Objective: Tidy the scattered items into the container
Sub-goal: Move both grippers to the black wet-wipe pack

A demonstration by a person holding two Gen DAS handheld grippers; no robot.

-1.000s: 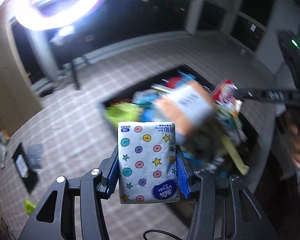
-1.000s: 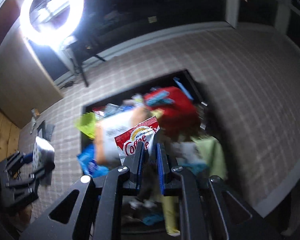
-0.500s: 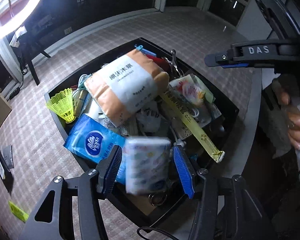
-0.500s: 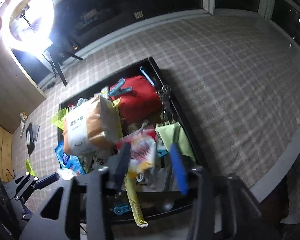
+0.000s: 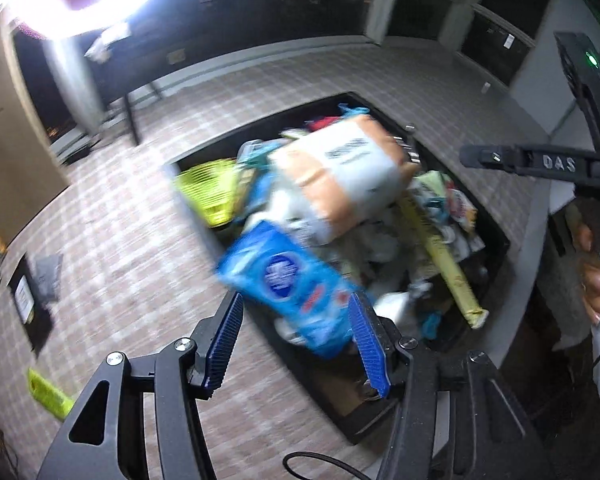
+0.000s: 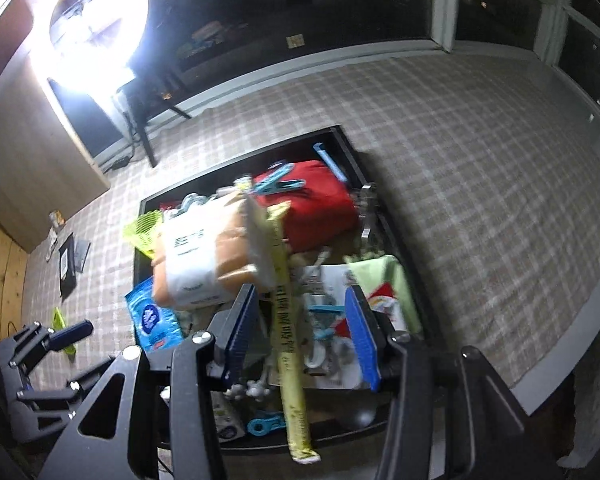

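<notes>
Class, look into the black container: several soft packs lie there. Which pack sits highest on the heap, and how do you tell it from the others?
The orange-and-white pack lies on top of the heap in the container. The blue tissue pack sits lower at the near-left corner, and the red pouch lies behind.

1. My left claw (image 5: 296, 344) hangs wide apart with nothing between its pads, over the black container (image 5: 496, 248).
2. Inside the container, a blue wipes pack (image 5: 288, 280) lies below an orange-and-white package (image 5: 348, 176).
3. My other gripper (image 5: 540, 164) shows at right.
</notes>
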